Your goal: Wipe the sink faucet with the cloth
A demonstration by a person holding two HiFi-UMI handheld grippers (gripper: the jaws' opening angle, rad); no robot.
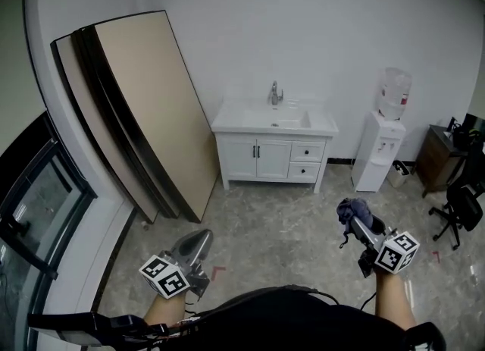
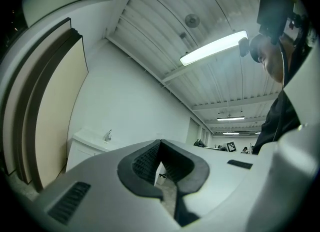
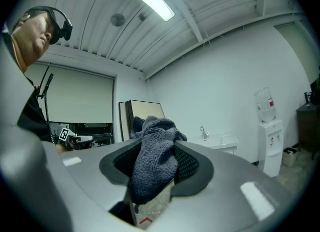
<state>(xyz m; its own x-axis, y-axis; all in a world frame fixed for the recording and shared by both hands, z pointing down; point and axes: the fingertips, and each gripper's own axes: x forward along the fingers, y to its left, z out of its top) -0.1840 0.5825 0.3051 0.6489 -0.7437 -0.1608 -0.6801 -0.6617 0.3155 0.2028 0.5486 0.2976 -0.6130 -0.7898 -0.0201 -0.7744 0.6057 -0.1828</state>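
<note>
Grey knit cloth (image 3: 152, 161) bunched & clamped btwn R gripper (image 3: 159, 143) jaws, held low near the person's body. Chrome faucet (image 1: 275, 93) on white vanity sink (image 1: 250, 120) at far wall, well apart from both tools. L gripper (image 2: 159, 147) jaws closed together, nothing in them. Water dispenser (image 1: 381, 148) just beside the vanity.

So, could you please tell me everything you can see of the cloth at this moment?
The cloth is dark blue-grey with a soft knitted weave. It is bunched and pinched between the jaws of the right gripper, a crumpled wad rising above them and a fold hanging down between. It is held in the air above the floor, far from the sink faucet across the room. Only the gripper touches it.
</note>
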